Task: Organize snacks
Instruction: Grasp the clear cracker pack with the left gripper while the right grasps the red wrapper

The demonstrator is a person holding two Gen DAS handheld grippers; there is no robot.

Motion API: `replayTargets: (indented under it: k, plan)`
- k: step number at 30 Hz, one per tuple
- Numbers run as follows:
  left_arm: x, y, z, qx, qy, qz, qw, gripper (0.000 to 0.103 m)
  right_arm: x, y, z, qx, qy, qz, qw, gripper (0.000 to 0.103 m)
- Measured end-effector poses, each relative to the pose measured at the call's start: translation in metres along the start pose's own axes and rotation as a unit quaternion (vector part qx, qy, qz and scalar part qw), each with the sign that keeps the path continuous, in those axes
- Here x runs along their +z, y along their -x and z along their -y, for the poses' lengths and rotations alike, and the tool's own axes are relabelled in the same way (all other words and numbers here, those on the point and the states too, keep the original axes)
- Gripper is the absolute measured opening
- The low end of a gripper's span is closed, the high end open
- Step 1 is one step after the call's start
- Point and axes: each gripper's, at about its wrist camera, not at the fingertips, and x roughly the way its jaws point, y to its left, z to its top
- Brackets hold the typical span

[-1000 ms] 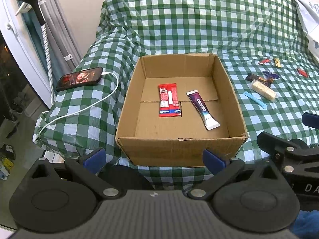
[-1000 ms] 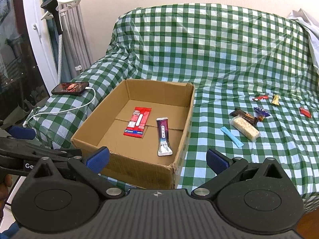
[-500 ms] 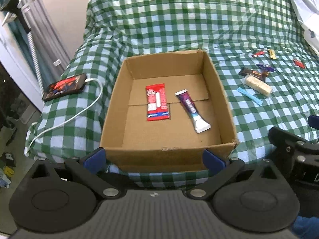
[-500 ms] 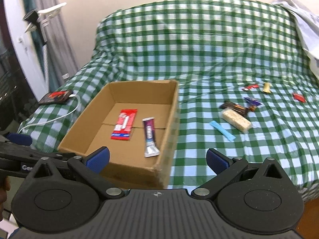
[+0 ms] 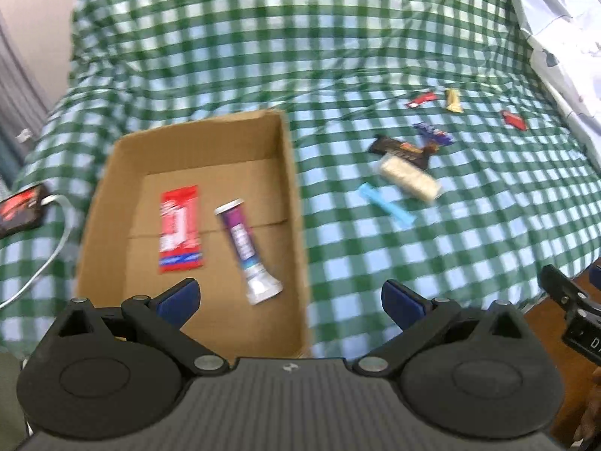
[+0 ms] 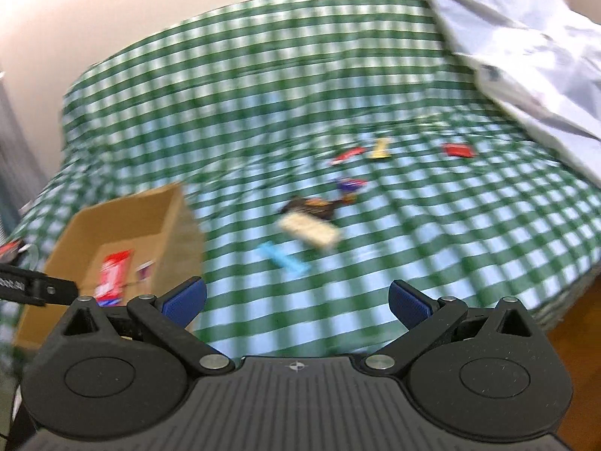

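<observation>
An open cardboard box [image 5: 293,188] [image 6: 176,221] rests on the green checked cover. A red packet [image 5: 180,229] [image 6: 112,276] and a purple tube [image 5: 246,251] lie on its floor. Loose snacks are scattered to its right: a pale cracker bar [image 5: 409,180] [image 6: 310,229], a dark bar [image 5: 400,148] [image 6: 310,206], a light blue stick [image 5: 387,206] [image 6: 283,259], a purple sweet [image 5: 432,133], a yellow sweet [image 5: 452,99] [image 6: 380,148] and red sweets [image 5: 420,99] [image 6: 456,149]. My left gripper [image 5: 289,297] is open above the box's near right corner. My right gripper [image 6: 296,298] is open and empty, short of the loose snacks.
A phone [image 5: 20,212] on a white cable [image 5: 45,263] lies at the left edge of the cover. A pale crumpled sheet [image 6: 526,56] covers the far right. Wooden floor [image 6: 578,323] shows beyond the cover's right edge. The right wrist view is motion-blurred.
Both grippers have swung to the right and forward. The box has slid left in both views, and the loose snacks now sit nearer the centre. Both grippers stay open.
</observation>
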Motion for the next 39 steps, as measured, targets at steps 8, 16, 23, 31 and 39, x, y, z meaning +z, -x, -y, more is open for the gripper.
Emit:
replayTargets:
  k: [8, 16, 23, 31, 39]
  plan:
    - [0.067, -0.08, 0.073, -0.011, -0.032, -0.039, 0.9987, 0.103, 0.056, -0.071, 0.111, -0.099, -0.02, 0.044, 0.994, 0.102]
    - [0.127, -0.206, 0.132, -0.029, 0.007, -0.104, 0.9941, 0.103, 0.122, -0.223, 0.201, -0.133, -0.077, 0.045, 0.987, 0.102]
    - [0.155, -0.297, 0.162, -0.027, 0.022, -0.145, 0.9888, 0.103, 0.154, -0.359, 0.242, -0.159, -0.089, 0.027, 0.983, 0.102]
    - [0.15, -0.344, 0.169, -0.038, 0.02, -0.179, 0.9829, 0.103, 0.182, -0.46, 0.249, -0.183, -0.092, 0.025, 0.978, 0.102]
    - [0.15, -0.341, 0.155, -0.039, 0.042, -0.179, 0.9821, 0.097, 0.175, -0.49, 0.273, -0.206, -0.07, 0.012, 0.976, 0.096]
